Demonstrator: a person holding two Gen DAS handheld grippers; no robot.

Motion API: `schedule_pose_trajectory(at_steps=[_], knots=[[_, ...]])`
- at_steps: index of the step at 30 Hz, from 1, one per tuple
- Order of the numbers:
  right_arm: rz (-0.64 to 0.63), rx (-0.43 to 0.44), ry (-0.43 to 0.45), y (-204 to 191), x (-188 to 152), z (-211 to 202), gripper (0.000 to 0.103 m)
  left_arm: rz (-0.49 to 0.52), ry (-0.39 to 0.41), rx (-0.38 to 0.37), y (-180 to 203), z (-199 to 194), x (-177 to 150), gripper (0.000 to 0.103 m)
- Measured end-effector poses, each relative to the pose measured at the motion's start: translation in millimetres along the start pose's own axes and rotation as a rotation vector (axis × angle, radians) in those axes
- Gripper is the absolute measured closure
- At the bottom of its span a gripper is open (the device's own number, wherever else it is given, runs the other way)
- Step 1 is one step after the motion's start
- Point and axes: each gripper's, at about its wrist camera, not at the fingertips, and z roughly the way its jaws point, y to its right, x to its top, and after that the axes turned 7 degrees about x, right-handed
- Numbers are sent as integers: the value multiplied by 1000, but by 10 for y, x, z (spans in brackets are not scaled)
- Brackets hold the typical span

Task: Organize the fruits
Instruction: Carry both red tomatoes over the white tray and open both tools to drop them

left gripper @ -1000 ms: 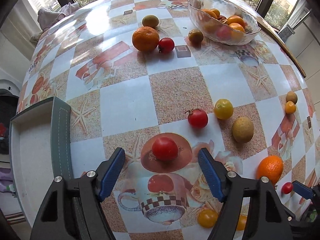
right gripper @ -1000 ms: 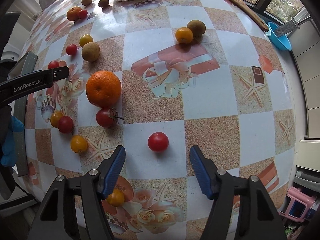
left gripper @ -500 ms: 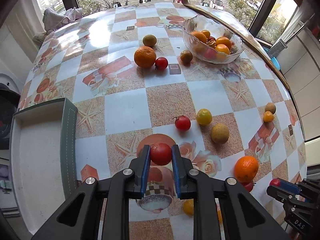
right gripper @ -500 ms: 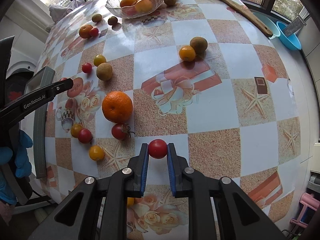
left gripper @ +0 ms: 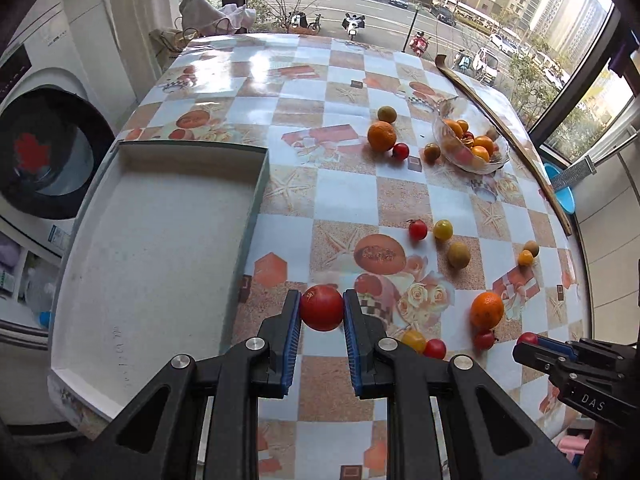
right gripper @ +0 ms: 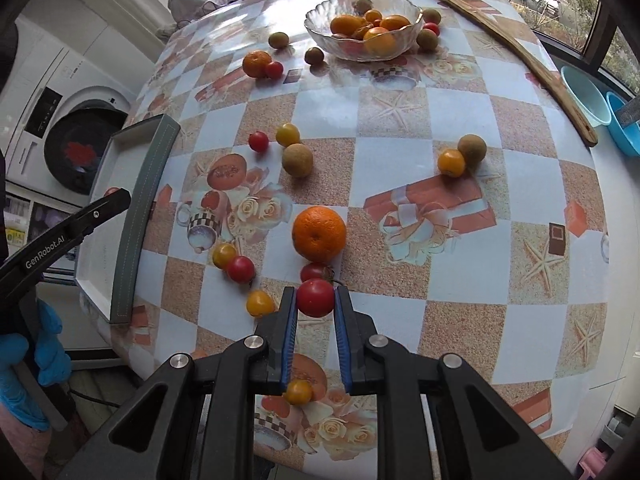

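While both tools grip tomatoes, tray [left gripper: 160, 240] leftward

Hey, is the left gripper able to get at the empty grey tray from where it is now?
Probably yes. The left gripper, shut on a red tomato, sits just beside the grey tray, whose open top holds nothing. No fruit lies between them, so the way looks free.

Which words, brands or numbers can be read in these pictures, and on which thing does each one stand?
"GenRobot.AI": on the arm of the left hand-held gripper, seen from the right wrist camera.
"DAS": on the body of the right hand-held gripper, seen from the left wrist camera.
Markings on the washing machine panel and the yellow label beside it: too small and blurred to read.
The tablecloth shows pictures only, no words.
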Motion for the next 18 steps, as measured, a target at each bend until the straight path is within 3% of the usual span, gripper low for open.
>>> schedule_pose_trajectory(at_steps=[5,11,18], knots=[[-57,73,-7,-665,115,292,83,-14,11,61,-686,-16,-174,81],[-87,158,-34,-1587,187,825,83,-3,-32,145,-1443,251,-316,81],[-150,166,-93,-2412,303,1430,83,21,-57,161,-1879,550,-360,81]])
